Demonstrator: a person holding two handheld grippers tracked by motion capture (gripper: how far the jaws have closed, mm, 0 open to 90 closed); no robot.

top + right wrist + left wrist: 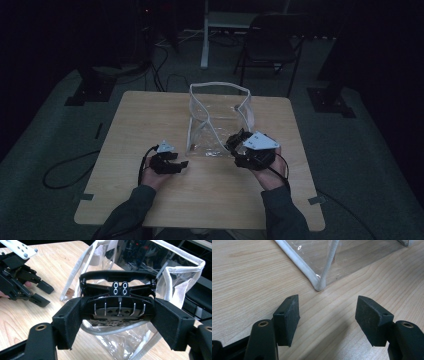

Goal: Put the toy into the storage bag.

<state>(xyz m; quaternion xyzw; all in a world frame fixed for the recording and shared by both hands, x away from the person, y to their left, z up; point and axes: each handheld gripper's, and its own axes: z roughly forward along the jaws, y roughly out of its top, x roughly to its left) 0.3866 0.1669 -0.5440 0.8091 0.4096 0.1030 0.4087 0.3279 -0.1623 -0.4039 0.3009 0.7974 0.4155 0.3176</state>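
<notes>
My right tongs (pixel 117 325) pinch a black hair claw clip (pixel 117 296) by its sides, centre frame in the right gripper view, held at the mouth of the clear plastic bag (pixel 215 125); I judge it is there to be dropped in. The bag stands open at the centre of the high view, its white-trimmed corner (pixel 319 285) just ahead of my left tongs (pixel 328 320), which are spread and empty, perhaps ready to steady it. The wooden surface (pixel 150 120) sits in a dim room; a folding chair (pixel 270 45) stands at upper right.
</notes>
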